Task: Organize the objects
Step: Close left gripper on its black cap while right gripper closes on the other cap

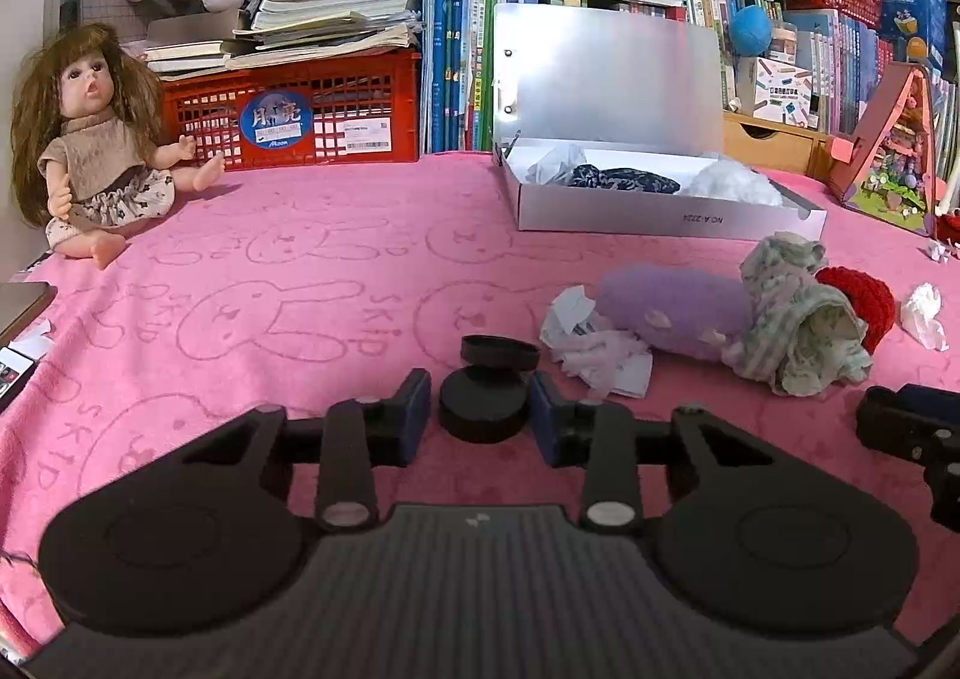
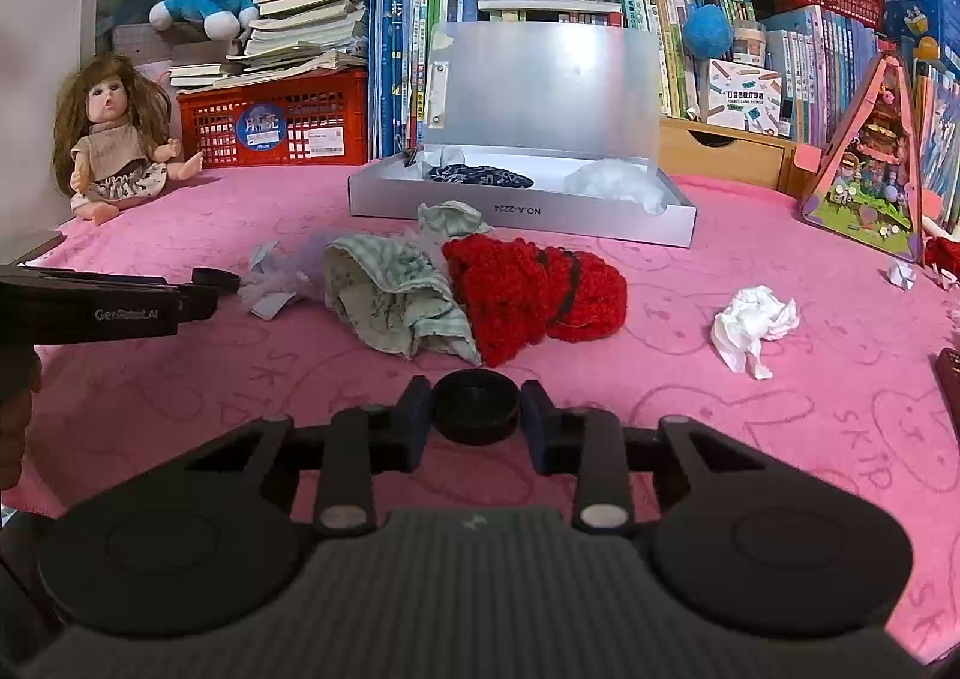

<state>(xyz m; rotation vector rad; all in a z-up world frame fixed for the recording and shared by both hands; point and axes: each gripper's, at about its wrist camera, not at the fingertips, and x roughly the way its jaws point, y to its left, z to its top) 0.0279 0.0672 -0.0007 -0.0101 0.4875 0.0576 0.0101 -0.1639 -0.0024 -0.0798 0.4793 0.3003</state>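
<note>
My left gripper (image 1: 481, 406) is shut on a round black container (image 1: 483, 409), low over the pink blanket; a black lid (image 1: 500, 350) sits tilted just behind it. My right gripper (image 2: 477, 409) is shut on a second round black piece (image 2: 477, 405) close to the blanket. Ahead lie a purple cloth (image 1: 672, 310), a green patterned garment (image 2: 396, 295), a red knitted piece (image 2: 534, 289) and crumpled paper (image 1: 591, 352). An open silver box (image 2: 516, 211) holds dark cloth and white stuffing. The left gripper also shows at the left of the right wrist view (image 2: 198, 295).
A doll (image 1: 90, 139) sits at the far left. A red crate (image 1: 300, 109) with books, rows of books and plush toys line the back. A pink toy house (image 2: 870, 169) stands at the right. A crumpled white tissue (image 2: 753, 328) lies on the blanket.
</note>
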